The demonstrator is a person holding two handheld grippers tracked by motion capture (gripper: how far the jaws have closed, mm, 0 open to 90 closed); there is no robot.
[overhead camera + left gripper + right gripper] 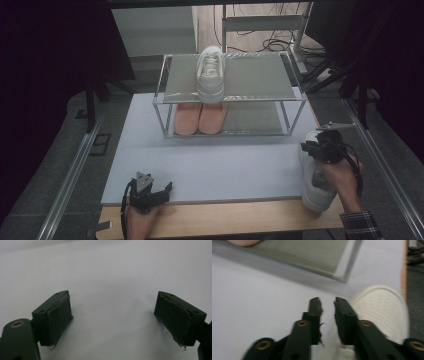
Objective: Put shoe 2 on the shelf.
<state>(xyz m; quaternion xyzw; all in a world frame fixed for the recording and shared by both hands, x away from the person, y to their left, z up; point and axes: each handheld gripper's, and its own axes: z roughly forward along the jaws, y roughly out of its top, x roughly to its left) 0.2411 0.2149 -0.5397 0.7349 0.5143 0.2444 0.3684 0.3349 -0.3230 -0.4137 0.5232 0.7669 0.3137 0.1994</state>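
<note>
At the left our left gripper [167, 188] rests spread wide on the white mat [225, 160], grasping nothing. On the rack [295, 95] we count two pink shoes [200, 118] and one white sneaker [210, 72]. Our right gripper [306, 147] clamps a second white sneaker [317, 192] at the mat's right edge.

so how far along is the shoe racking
One white shoe already sits on the rack's top shelf, and a pink pair on the lower one. In hand: the right tool is nearly closed on the second white shoe at the table's right edge. Left: placing it beside its mate. The left tool rests open.
</note>
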